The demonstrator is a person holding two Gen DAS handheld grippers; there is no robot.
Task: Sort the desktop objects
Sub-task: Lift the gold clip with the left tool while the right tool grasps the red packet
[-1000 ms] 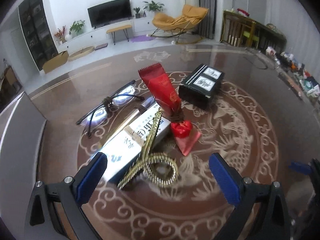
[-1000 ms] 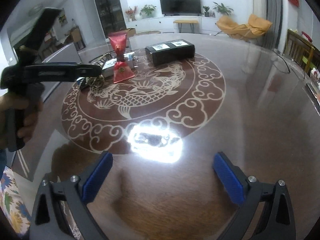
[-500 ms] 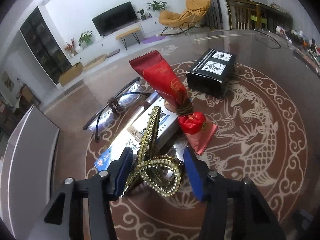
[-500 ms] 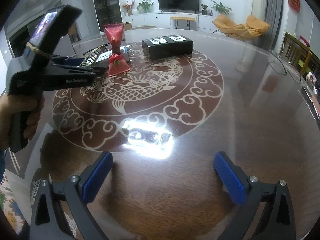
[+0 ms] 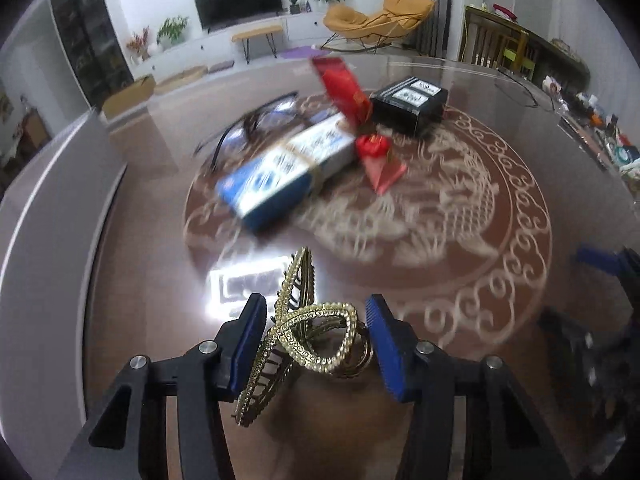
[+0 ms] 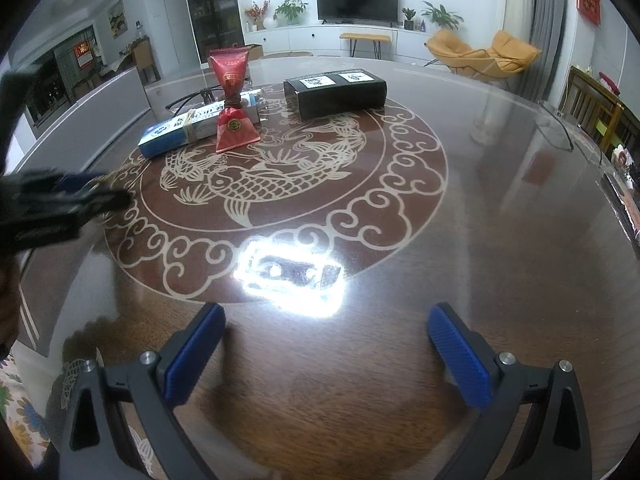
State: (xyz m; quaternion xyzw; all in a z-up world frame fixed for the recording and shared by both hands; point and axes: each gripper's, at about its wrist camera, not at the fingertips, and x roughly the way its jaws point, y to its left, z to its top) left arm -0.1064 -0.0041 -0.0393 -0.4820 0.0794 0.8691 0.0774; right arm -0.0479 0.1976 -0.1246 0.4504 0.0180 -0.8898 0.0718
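My left gripper [image 5: 316, 344] is shut on a gold hair clip [image 5: 304, 332] and holds it above the table, near its front left. Beyond it lie a blue and white box [image 5: 288, 164], a red tube [image 5: 348, 88] leaning on it, black glasses [image 5: 260, 120] and a black box [image 5: 410, 102]. My right gripper [image 6: 326, 354] is open and empty above bare table. In its view the blue and white box [image 6: 188, 130], red tube [image 6: 234, 100] and black box [image 6: 336, 92] sit at the far side, and my left gripper [image 6: 92, 196] shows blurred at the left.
The round brown table [image 6: 500, 240] carries a pale dragon and fish pattern and a bright lamp reflection [image 6: 292, 276]. A grey chair back [image 5: 44, 200] stands at the table's left. Small clutter [image 5: 600, 132] lies along the far right edge.
My left gripper closed on the hair clip, lifted it off the blue and white box and pulled back toward the table's near left. The right gripper has barely moved.
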